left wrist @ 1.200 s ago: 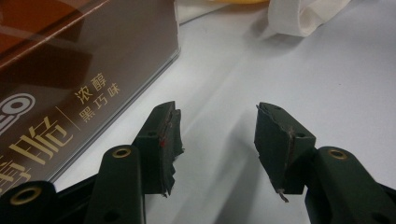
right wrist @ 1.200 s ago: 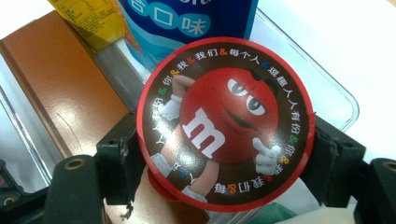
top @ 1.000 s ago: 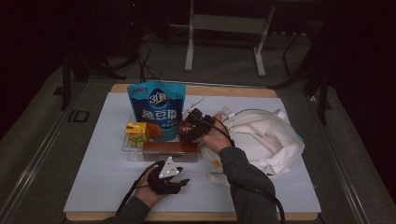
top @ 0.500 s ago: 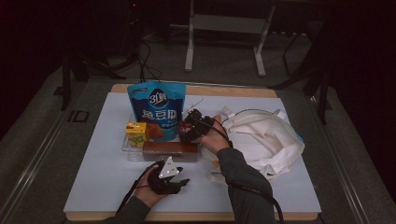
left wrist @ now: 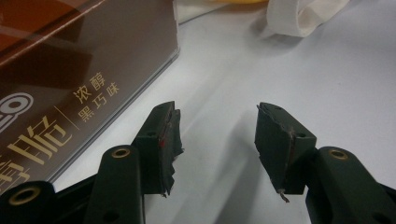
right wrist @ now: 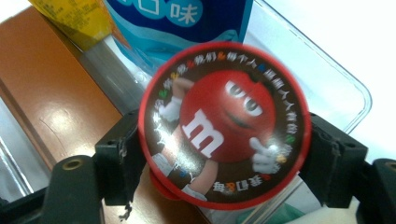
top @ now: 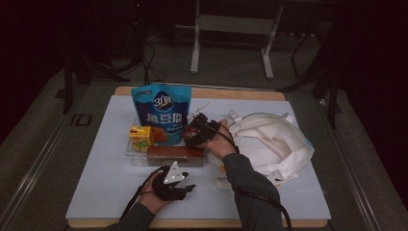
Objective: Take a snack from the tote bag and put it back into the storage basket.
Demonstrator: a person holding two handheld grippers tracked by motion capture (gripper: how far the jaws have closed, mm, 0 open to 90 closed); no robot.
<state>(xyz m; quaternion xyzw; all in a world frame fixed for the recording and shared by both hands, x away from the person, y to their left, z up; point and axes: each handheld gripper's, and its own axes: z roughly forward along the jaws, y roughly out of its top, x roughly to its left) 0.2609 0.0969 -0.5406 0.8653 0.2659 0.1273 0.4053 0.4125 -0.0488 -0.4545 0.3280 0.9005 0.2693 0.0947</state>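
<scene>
My right gripper (right wrist: 224, 154) is shut on a round red-lidded candy tub (right wrist: 224, 123), its lid printed with a red cartoon candy. In the high view that gripper (top: 196, 133) hovers over the right end of a clear tray (top: 131, 153), beside a blue snack pouch (top: 162, 111). My left gripper (left wrist: 215, 135) stands open just above the white table, nothing between its jaws. A brown chocolate box (left wrist: 70, 70) lies close to its left jaw. From above, the left gripper (top: 179, 185) sits near the front edge, just before the brown box (top: 175, 154).
A yellow juice carton (top: 141, 136) stands in the tray at the left. A white cloth bag (top: 272, 144) lies crumpled on the right half of the white mat (top: 106, 192). Dark floor and metal frames lie beyond the table.
The right gripper with the candy tub has shifted slightly left, toward the pouch. The left gripper has stayed put.
</scene>
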